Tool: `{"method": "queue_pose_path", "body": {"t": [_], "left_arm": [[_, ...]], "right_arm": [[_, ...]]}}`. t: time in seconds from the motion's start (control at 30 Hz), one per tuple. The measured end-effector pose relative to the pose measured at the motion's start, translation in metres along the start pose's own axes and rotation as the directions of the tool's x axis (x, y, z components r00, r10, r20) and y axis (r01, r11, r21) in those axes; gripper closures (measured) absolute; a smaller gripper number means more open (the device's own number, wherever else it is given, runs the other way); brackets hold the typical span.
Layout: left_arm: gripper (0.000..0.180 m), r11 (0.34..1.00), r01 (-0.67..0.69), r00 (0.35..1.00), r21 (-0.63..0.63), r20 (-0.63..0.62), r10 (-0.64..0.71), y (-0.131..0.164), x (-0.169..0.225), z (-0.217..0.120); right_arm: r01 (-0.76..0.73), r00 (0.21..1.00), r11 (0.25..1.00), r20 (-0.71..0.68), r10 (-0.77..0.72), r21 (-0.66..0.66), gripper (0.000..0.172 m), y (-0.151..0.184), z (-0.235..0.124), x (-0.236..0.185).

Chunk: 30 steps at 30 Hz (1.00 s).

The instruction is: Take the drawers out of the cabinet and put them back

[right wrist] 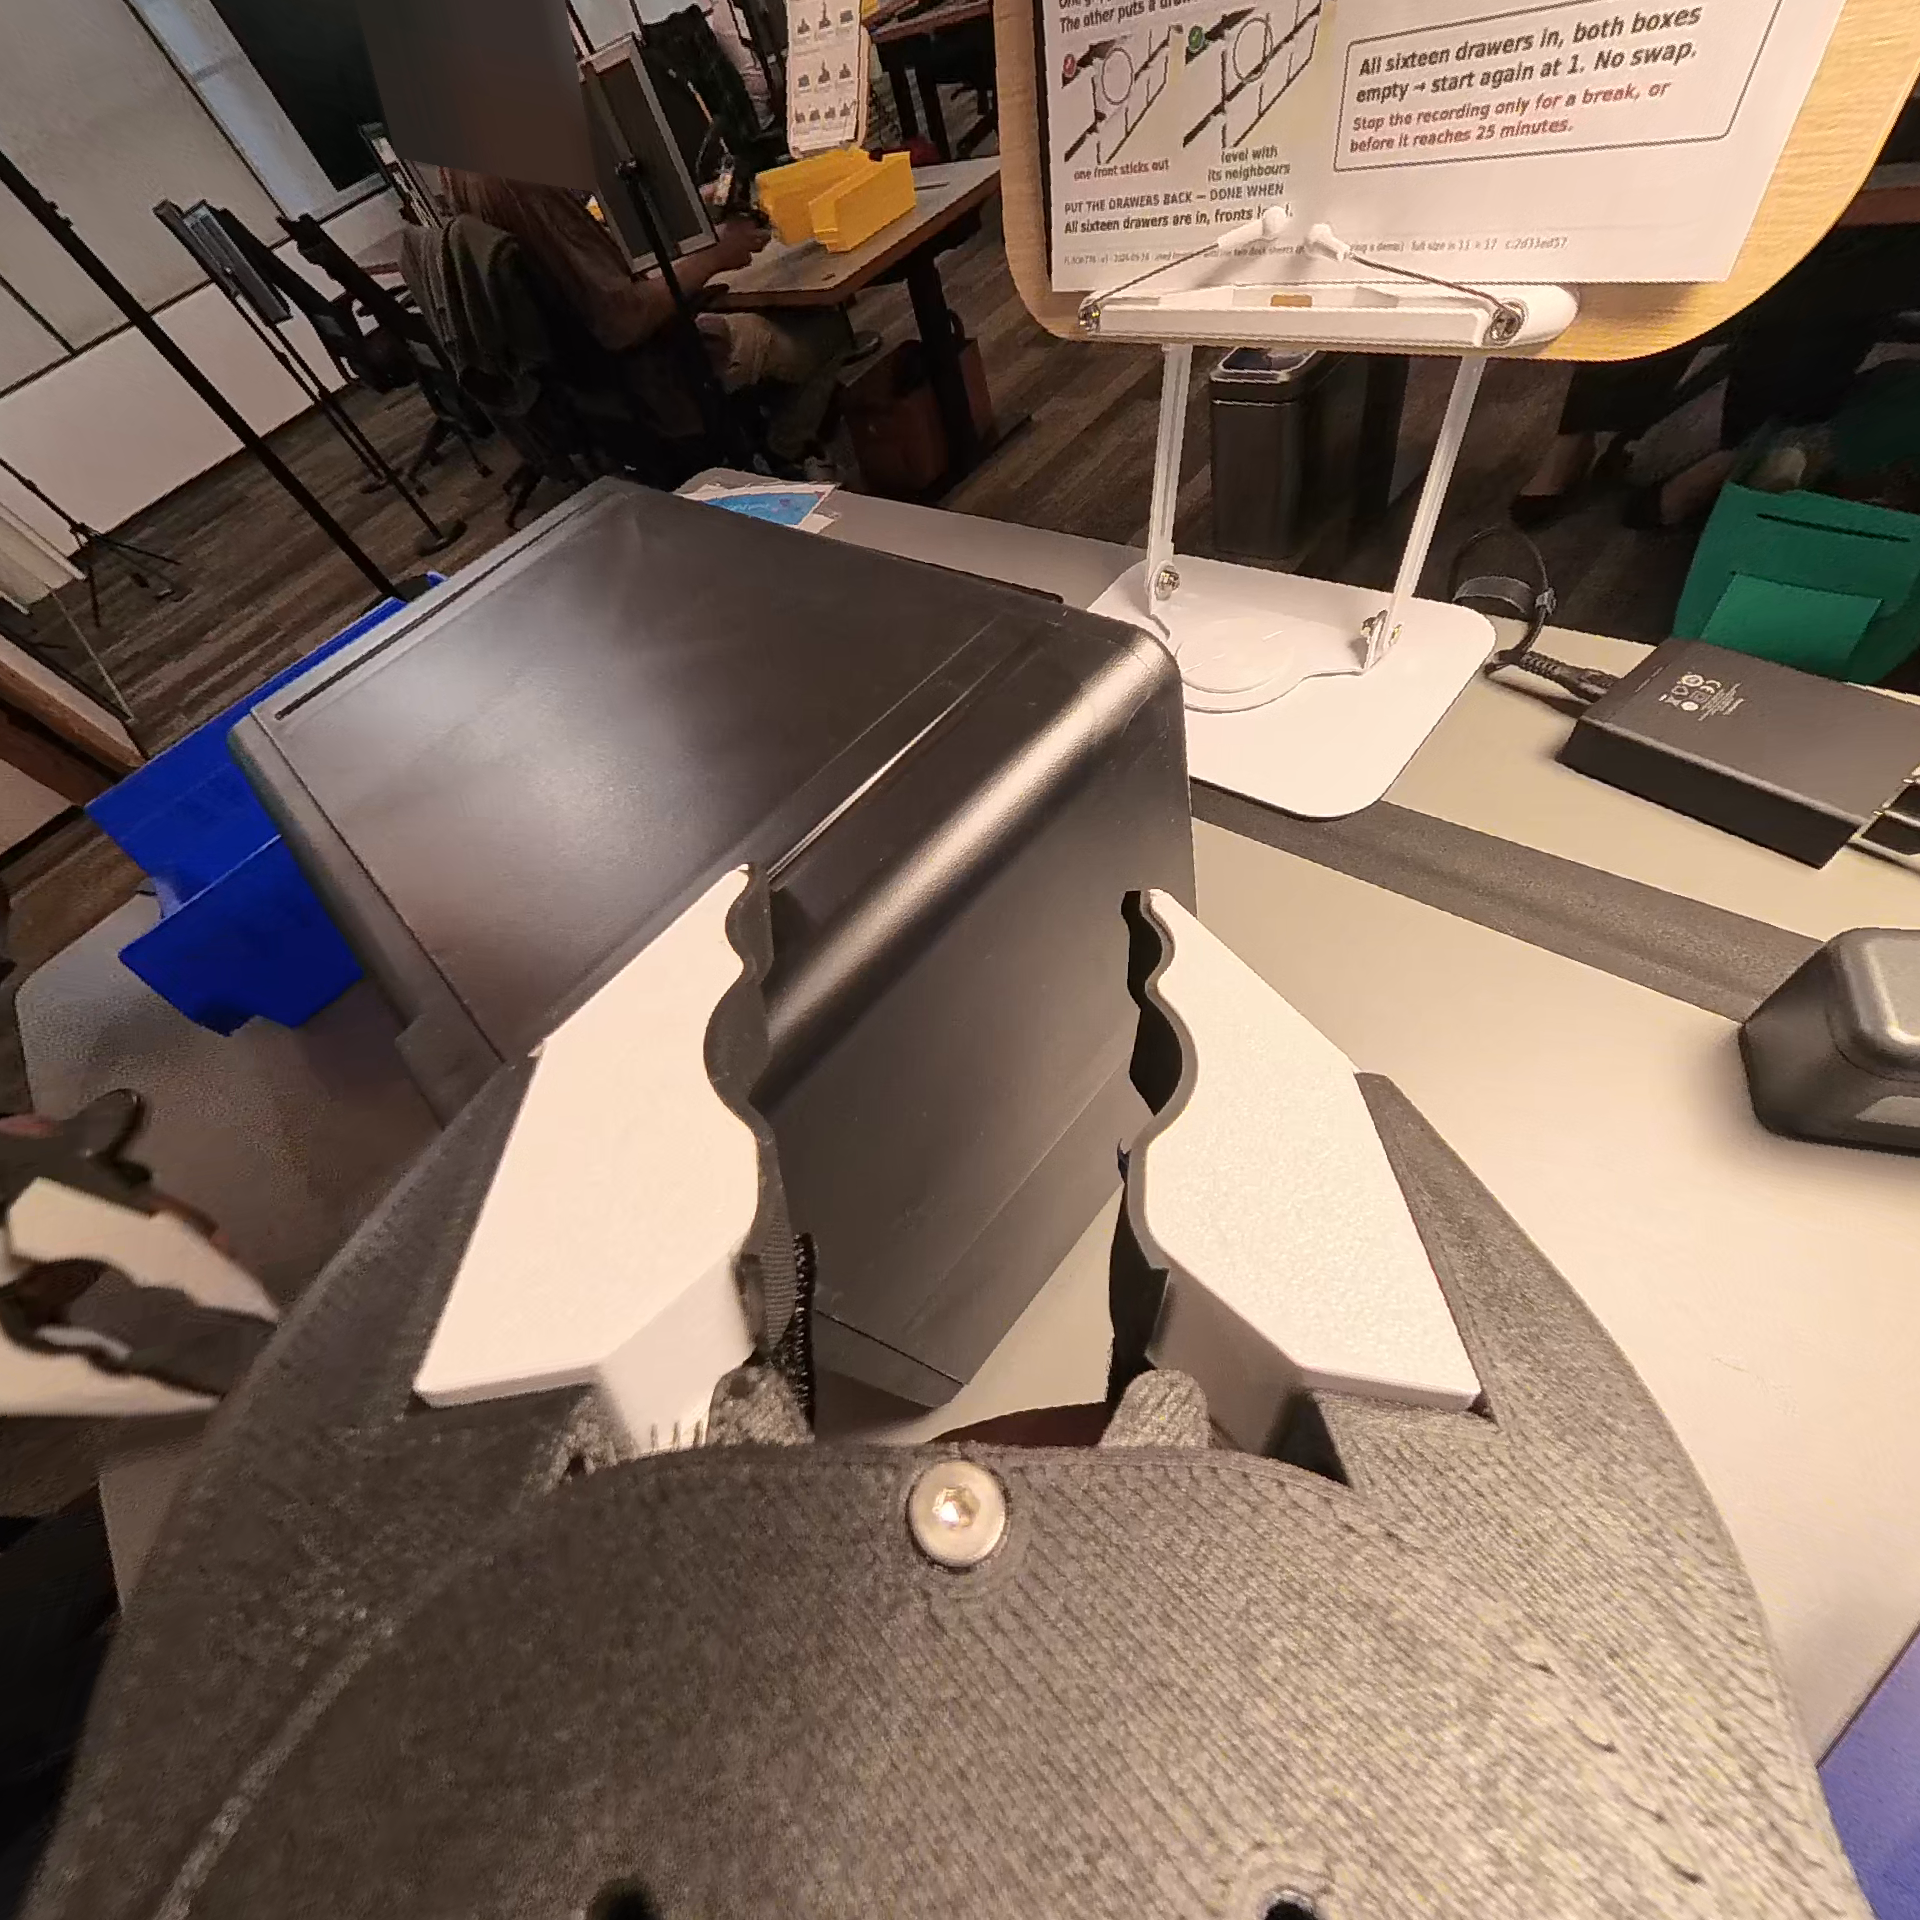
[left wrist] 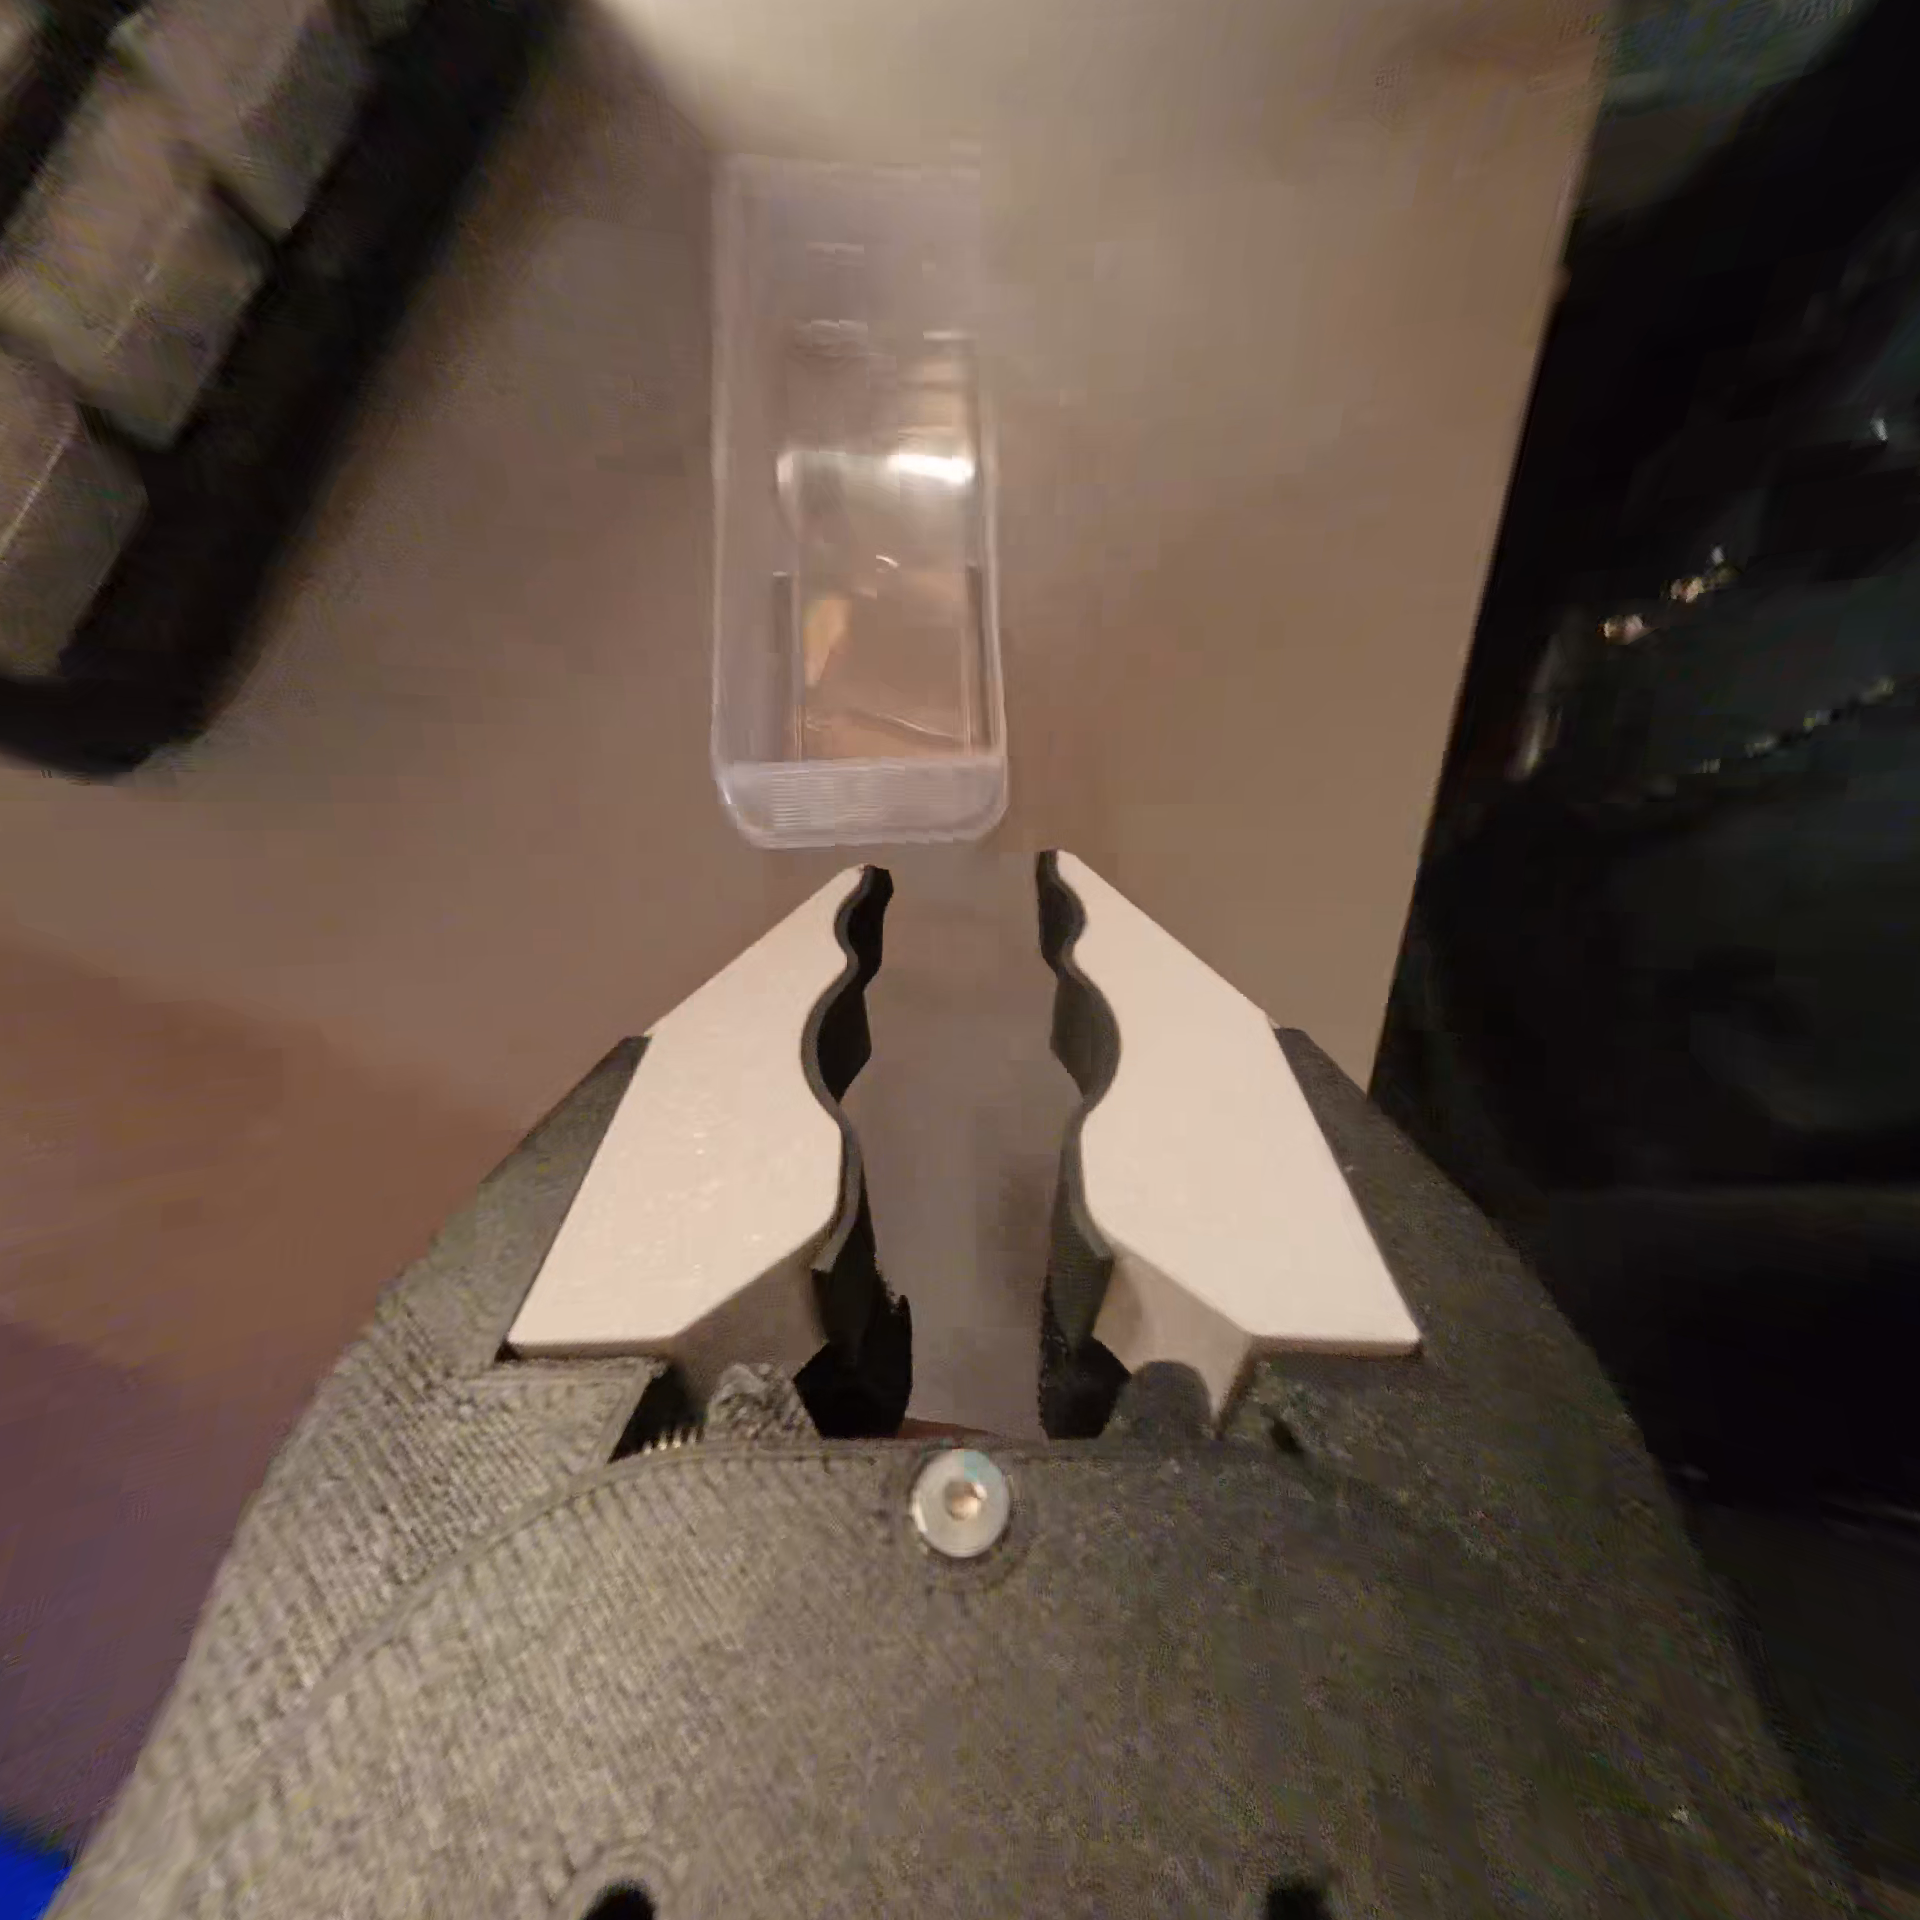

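In the left wrist view a clear plastic drawer (left wrist: pixel 857 520) lies on the tan table (left wrist: pixel 416 935), lengthwise, straight ahead of my left gripper (left wrist: pixel 964 873). Its near end is just beyond my fingertips and apart from them. The left gripper is open, with only the table showing between its pads. The black cabinet (left wrist: pixel 156 364) is blurred at the upper left. In the right wrist view my right gripper (right wrist: pixel 940 904) is open wide over the cabinet's (right wrist: pixel 623 727) top right edge; one finger (right wrist: pixel 644 1091) lies over its top, the other by its side wall.
A blue bin (right wrist: pixel 229 894) stands left of the cabinet. A white document stand (right wrist: pixel 1320 707) is behind it. A flat black box (right wrist: pixel 1745 738) and a dark device (right wrist: pixel 1860 1049) lie to the right. The left gripper (right wrist: pixel 94 1278) shows at the left edge. A dark mass (left wrist: pixel 1714 727) borders the table.
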State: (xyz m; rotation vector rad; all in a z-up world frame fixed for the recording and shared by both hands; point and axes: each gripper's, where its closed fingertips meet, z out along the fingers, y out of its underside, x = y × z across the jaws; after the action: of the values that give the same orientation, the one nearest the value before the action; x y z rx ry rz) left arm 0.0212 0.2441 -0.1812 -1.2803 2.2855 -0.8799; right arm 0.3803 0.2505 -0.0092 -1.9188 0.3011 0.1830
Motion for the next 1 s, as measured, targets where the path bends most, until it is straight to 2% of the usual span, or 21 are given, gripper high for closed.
{"method": "queue_pose_path", "body": {"t": [0.13,0.2,0.3,0.47,0.5,0.53,0.6,0.7,0.77,0.9,1.0], "left_arm": [[0.131,0.969,-0.246,0.969,0.012,0.038,0.245,-0.014,0.01,0.002],[0.117,0.921,-0.385,0.923,0.049,0.023,0.385,-0.024,0.019,0.001],[0.116,0.846,-0.532,0.846,0.031,0.003,0.532,-0.03,0.025,0.006],[0.124,0.743,-0.664,0.747,-0.079,-0.046,0.663,-0.023,0.026,0.034],[0.13,0.717,-0.687,0.725,-0.121,-0.038,0.688,-0.019,0.021,0.041],[0.148,0.692,-0.705,0.702,-0.156,-0.018,0.712,-0.017,0.014,0.046],[0.159,0.667,-0.722,0.678,-0.184,0.004,0.735,-0.018,0.009,0.051],[0.164,0.678,-0.716,0.686,-0.166,0.018,0.728,-0.025,0.01,0.05],[0.164,0.711,-0.686,0.715,-0.153,0.041,0.698,-0.034,0.008,0.044],[0.165,0.763,-0.641,0.759,-0.083,0.082,0.646,-0.061,0.001,0.019],[0.165,0.789,-0.614,0.786,-0.024,0.067,0.614,-0.082,-0.003,0.001]], "right_arm": [[0.0,1.0,1.0,-0.001,0.0,0.001,0.101,0.0,0.0,0.0],[0.002,1.0,1.0,-0.001,-0.002,0.0,0.101,0.0,0.0,0.0],[0.005,1.0,1.0,-0.001,-0.005,0.0,0.101,0.0,-0.001,-0.001],[0.008,1.0,1.0,-0.001,-0.008,-0.001,0.101,0.0,-0.001,-0.001],[0.008,1.0,1.0,0.0,-0.008,-0.002,0.101,0.0,-0.001,-0.001],[0.01,1.0,1.0,0.0,-0.01,-0.002,0.101,0.0,-0.001,-0.002],[0.014,1.0,1.0,0.002,-0.014,-0.003,0.101,0.0,-0.002,-0.002],[0.014,1.0,1.0,0.004,-0.014,-0.002,0.101,0.0,-0.003,-0.002],[0.014,1.0,1.0,0.005,-0.014,-0.004,0.101,0.0,-0.002,-0.003],[0.014,1.0,1.0,0.012,-0.014,-0.002,0.101,0.0,-0.001,-0.005],[0.013,1.0,1.0,0.01,-0.013,-0.002,0.101,0.0,-0.001,-0.005]]}}
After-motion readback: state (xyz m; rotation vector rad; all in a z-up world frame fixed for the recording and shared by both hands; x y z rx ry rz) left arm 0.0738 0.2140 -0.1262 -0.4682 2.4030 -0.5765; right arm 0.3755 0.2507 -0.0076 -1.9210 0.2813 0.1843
